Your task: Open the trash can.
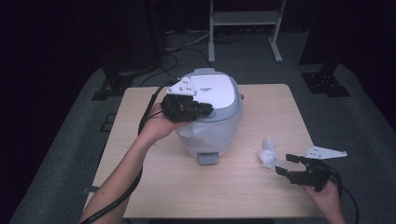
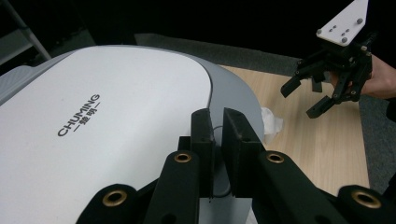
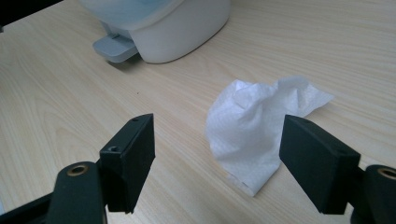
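With the right gripper [image 3: 217, 163] spread apart, we are facing the crumpled tissue [image 3: 261, 130] lying at one o'clock on the bench [image 3: 60, 112], while the left gripper [image 2: 218, 140], pressed together, is resting on the bin lid [image 2: 116, 116].

dim room with dark surroundings; soft light from above falls on the table [image 1: 261, 186], leaving faint shadows. the high view is slightly soft, the gripper views sharper, with mild glare on the bin lid [image 2: 116, 102].
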`<state>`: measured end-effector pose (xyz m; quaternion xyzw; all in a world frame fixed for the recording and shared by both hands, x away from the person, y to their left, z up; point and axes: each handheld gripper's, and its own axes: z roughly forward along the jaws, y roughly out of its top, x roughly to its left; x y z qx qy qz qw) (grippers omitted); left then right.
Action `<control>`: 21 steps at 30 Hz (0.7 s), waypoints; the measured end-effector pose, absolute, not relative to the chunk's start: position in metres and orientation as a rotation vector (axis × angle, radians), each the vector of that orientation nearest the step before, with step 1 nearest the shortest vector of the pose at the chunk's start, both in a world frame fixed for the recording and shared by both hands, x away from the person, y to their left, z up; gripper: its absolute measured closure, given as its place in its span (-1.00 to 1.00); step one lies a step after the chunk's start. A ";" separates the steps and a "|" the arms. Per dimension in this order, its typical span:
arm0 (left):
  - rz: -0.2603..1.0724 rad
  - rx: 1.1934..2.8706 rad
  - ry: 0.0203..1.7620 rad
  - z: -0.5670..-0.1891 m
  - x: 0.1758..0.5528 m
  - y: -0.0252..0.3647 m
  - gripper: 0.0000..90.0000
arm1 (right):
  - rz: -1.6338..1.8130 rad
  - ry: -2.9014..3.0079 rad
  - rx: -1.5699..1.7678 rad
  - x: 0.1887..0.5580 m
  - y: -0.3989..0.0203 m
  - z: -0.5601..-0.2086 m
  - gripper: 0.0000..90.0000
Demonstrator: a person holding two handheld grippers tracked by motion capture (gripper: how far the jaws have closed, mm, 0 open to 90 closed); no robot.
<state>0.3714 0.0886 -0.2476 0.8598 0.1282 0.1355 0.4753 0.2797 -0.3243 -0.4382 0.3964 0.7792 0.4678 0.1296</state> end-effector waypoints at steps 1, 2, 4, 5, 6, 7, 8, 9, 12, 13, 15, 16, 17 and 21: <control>0.333 2.102 0.313 -0.248 0.371 0.089 0.83 | 1.359 2.265 1.152 0.280 -0.324 -0.438 -0.43; 0.335 2.100 0.313 -0.248 0.371 0.089 0.83 | 1.360 2.264 1.152 0.280 -0.324 -0.438 -0.43; 0.340 2.101 0.311 -0.248 0.371 0.089 0.83 | 1.359 2.265 1.151 0.279 -0.324 -0.438 -0.43; 0.339 2.101 0.313 -0.248 0.371 0.089 0.83 | 1.359 2.265 1.150 0.279 -0.324 -0.438 -0.43; 0.336 2.099 0.314 -0.248 0.371 0.089 0.83 | 1.358 2.266 1.150 0.279 -0.324 -0.438 -0.43; 0.333 2.099 0.314 -0.248 0.371 0.089 0.82 | 1.358 2.266 1.152 0.280 -0.324 -0.439 -0.43; 0.332 2.091 0.314 -0.249 0.372 0.090 0.82 | 1.359 2.267 1.152 0.280 -0.324 -0.439 -0.43; 0.332 2.091 0.314 -0.249 0.372 0.090 0.82 | 1.359 2.267 1.152 0.280 -0.324 -0.439 -0.43; 0.333 2.089 0.318 -0.249 0.371 0.090 0.83 | 1.356 2.269 1.152 0.280 -0.324 -0.439 -0.43; 0.329 2.085 0.320 -0.250 0.371 0.090 0.83 | 1.355 2.270 1.151 0.280 -0.324 -0.439 -0.43; 0.322 2.078 0.324 -0.250 0.372 0.091 0.84 | 1.354 2.271 1.151 0.280 -0.324 -0.439 -0.43; 0.317 2.074 0.329 -0.251 0.373 0.092 0.84 | 1.354 2.271 1.152 0.279 -0.324 -0.439 -0.43; 0.308 2.069 0.331 -0.251 0.373 0.092 0.85 | 1.355 2.270 1.151 0.279 -0.324 -0.439 -0.43; 0.312 2.065 0.339 -0.252 0.372 0.092 0.85 | 1.353 2.272 1.150 0.279 -0.324 -0.439 -0.43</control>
